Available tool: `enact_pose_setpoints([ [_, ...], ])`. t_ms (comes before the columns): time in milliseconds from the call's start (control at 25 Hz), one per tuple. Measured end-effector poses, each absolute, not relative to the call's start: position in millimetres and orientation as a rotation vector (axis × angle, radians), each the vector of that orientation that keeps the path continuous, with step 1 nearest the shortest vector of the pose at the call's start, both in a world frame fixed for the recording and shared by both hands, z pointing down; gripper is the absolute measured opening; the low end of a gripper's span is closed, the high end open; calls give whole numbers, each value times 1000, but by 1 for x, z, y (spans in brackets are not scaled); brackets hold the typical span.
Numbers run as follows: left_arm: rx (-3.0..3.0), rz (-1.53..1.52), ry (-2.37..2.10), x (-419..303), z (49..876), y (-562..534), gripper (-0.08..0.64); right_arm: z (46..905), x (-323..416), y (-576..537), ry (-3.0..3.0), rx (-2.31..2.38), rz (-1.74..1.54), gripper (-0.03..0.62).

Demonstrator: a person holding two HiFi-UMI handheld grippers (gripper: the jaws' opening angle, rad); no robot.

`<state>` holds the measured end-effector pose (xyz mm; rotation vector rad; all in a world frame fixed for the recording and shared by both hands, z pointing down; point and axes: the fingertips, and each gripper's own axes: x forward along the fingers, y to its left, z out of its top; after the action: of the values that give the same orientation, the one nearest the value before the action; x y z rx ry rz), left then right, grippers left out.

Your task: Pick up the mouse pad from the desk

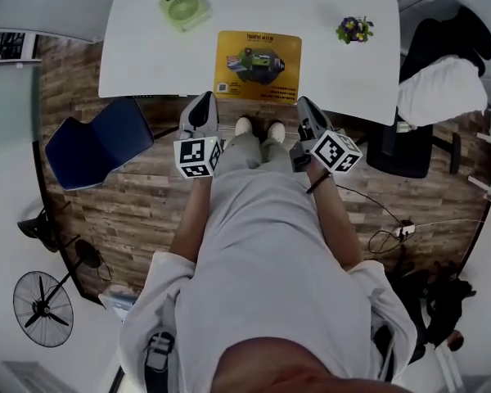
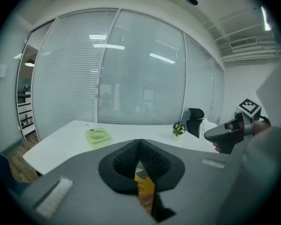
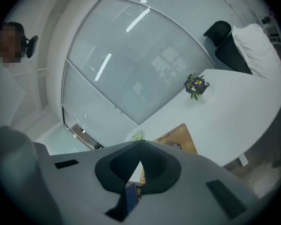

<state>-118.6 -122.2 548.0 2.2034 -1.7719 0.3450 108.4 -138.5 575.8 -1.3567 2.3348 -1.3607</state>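
Note:
The mouse pad is yellow with a printed picture and lies flat at the near edge of the white desk, about mid-width. My left gripper hangs shut just short of the desk edge, off the pad's near left corner, holding nothing. My right gripper is shut and empty off the pad's near right corner. In the left gripper view a strip of the mouse pad shows below the meeting jaw tips of that gripper. In the right gripper view the mouse pad lies beyond that gripper.
A green desk fan lies at the desk's far left and a small potted flower at its far right. A blue chair stands left of me, a black chair with white cloth to the right. A floor fan and cables are on the wooden floor.

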Motion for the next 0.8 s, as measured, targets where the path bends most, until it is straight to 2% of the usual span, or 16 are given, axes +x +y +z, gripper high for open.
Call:
enact_pose_setpoints([
  [320, 2148, 507, -1725, -127, 612, -133, -5, 626, 96, -141, 2193, -1401, -1583, 3],
  [440, 2107, 480, -1682, -131, 627, -138, -4, 635, 93, -141, 2079, -1409, -1651, 7],
  [520, 2041, 421, -1643, -135, 636, -138, -3, 643, 95, -139, 2007, -1432, -1695, 33],
  [800, 1612, 20, -1452, -150, 687, -128, 152, 684, 100, -131, 1686, -1461, -1866, 110],
])
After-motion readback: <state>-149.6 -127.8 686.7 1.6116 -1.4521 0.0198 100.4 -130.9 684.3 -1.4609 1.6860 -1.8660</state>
